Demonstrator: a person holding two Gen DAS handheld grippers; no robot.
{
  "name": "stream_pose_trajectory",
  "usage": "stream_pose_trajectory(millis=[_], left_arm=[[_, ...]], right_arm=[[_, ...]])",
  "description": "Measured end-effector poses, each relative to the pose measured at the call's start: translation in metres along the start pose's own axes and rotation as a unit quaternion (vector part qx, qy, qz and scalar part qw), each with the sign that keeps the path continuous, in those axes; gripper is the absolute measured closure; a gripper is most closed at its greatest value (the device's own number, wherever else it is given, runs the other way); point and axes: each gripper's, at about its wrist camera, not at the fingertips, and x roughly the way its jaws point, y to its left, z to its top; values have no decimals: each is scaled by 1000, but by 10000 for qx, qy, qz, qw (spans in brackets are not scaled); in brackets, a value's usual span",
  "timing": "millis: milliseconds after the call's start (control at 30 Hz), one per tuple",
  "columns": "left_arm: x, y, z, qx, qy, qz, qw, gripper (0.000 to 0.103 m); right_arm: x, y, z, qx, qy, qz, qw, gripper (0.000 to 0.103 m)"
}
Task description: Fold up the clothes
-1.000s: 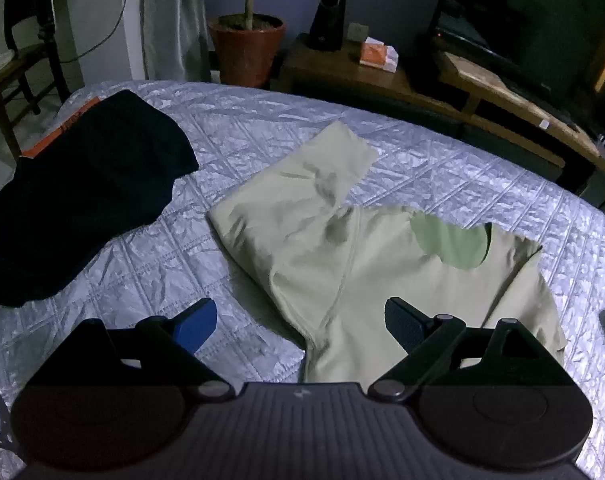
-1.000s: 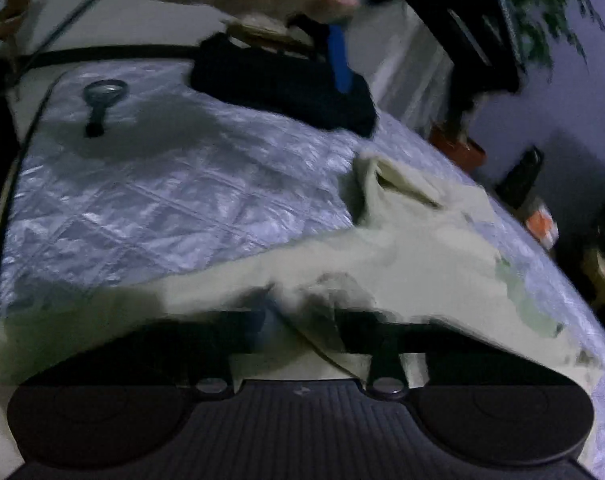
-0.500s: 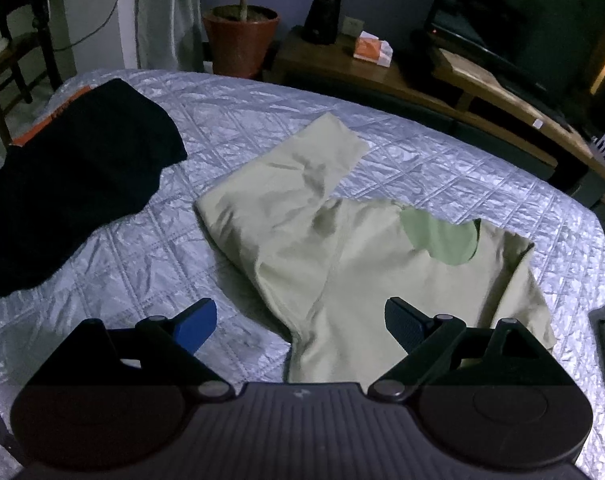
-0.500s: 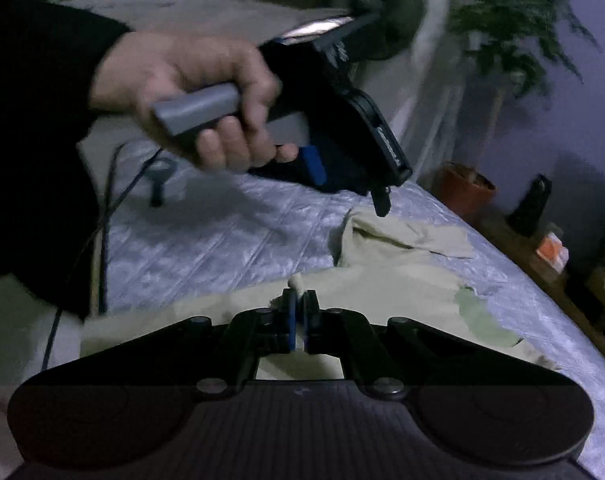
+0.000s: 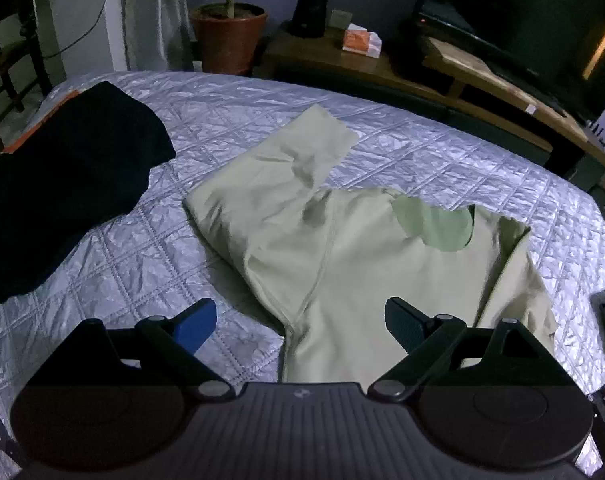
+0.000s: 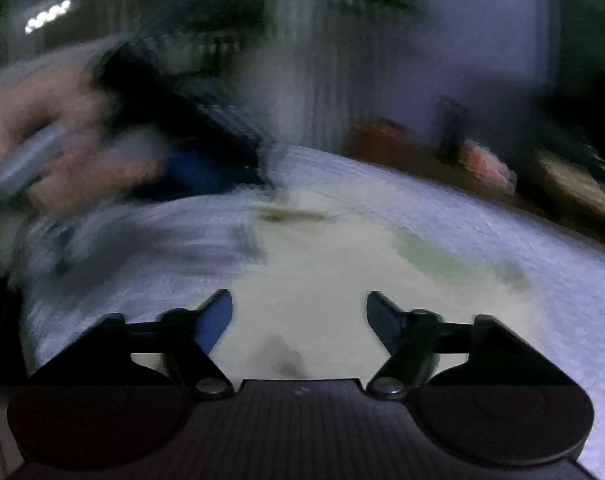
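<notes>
A pale green shirt (image 5: 354, 256) lies partly folded on the silver quilted bed (image 5: 242, 120), one sleeve (image 5: 302, 148) pointing away and a brighter green collar patch (image 5: 434, 224) showing. My left gripper (image 5: 300, 318) hovers open just above the shirt's near edge, nothing between its fingers. In the blurred right wrist view the shirt (image 6: 322, 272) spreads ahead, and my right gripper (image 6: 298, 312) is open over it, holding nothing. The person's hand (image 6: 54, 152) with the left gripper shows at the upper left of that view.
A black garment (image 5: 62, 184) lies on the bed's left side over something orange (image 5: 34, 124). Beyond the bed stand a potted plant (image 5: 228, 36), a speaker (image 5: 312, 0), a wooden bench (image 5: 482, 68) with an orange box (image 5: 360, 40), and a dark TV (image 5: 514, 12). A chair (image 5: 2, 56) is far left.
My right gripper was shut on the shirt's cloth half a second ago; it has let go, opened and swung quickly. The left gripper stayed open and drifted slightly.
</notes>
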Motion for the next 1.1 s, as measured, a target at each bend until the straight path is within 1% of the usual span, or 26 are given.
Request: stream_pose_trajectory(millis=[33,67,100,133,167,200,267,300,333,367,400,467,500,533,567,600,633,700,800,867,900,967,1000,1033,1100], left_arm=[[0,-1,-1,30,7,-5,10000,13],[1,-2,-2,79,29,4,10000,13],[2,-4,-4,134,45,29,9999,13],[2,-4,-5,174,55,52,9998,13],[3,-5,-7,216,78,65,9997,13],[4,-6,-8,240,98,68,9996,13],[6,-7,-10,289,149,67,9994,13],[8,-9,-11,315,180,64,9993,13],[9,-10,-12,323,214,30,9992,13],[10,-12,-13,329,248,-6,9992,13],[11,-14,-14,345,265,-50,9990,13],[11,-19,-15,427,262,-79,9987,13],[11,-22,-16,495,251,-80,9984,13],[11,-24,-17,535,249,-84,9982,13],[11,-26,-17,546,258,-88,9981,13],[12,-27,-18,555,268,-92,9981,13],[12,-28,-18,564,277,-96,9980,13],[13,-30,-19,570,294,-105,9979,13],[15,-35,-19,599,309,-137,9976,13],[16,-40,-22,694,340,-153,9969,13],[17,-43,-23,743,356,-161,9965,13],[18,-48,-25,836,381,-180,9956,13],[19,-50,-27,881,391,-192,9952,13],[19,-51,-27,905,397,-196,9949,13],[18,-51,-27,877,399,-193,9952,13]], right_arm=[[-3,-16,-10,557,178,-257,9980,33],[-5,-26,-19,933,355,-474,9939,36],[-6,-34,-28,1177,519,-663,9895,46],[-6,-37,-34,1184,657,-801,9875,57],[-7,-38,-39,1176,735,-901,9862,59],[-9,-39,-39,1221,679,-890,9862,59],[-9,-47,-37,1639,496,-746,9824,58],[-6,-55,-38,1931,447,-760,9772,47],[-2,-64,-40,2222,398,-773,9711,30],[1,-72,-41,2511,348,-785,9641,28],[4,-80,-43,2797,298,-796,9563,32],[10,-97,-45,3362,197,-817,9380,33],[13,-106,-47,3641,147,-826,9276,34],[16,-114,-48,3915,96,-834,9163,38],[20,-123,-50,4187,45,-842,9042,40],[23,-130,-50,4400,-9,-848,8940,40],[26,-136,-49,4498,-64,-862,8889,40],[33,-146,-46,4595,-164,-896,8835,40],[45,-157,-45,4821,-342,-754,8722,39],[51,-163,-46,4992,-478,-665,8626,39],[51,-167,-49,5110,-564,-614,8555,41],[52,-175,-54,5331,-632,-561,8418,57],[53,-178,-56,5451,-624,-554,8342,84],[53,-180,-59,5543,-643,-528,8282,100],[48,-181,-64,5631,-774,-403,8217,100]])
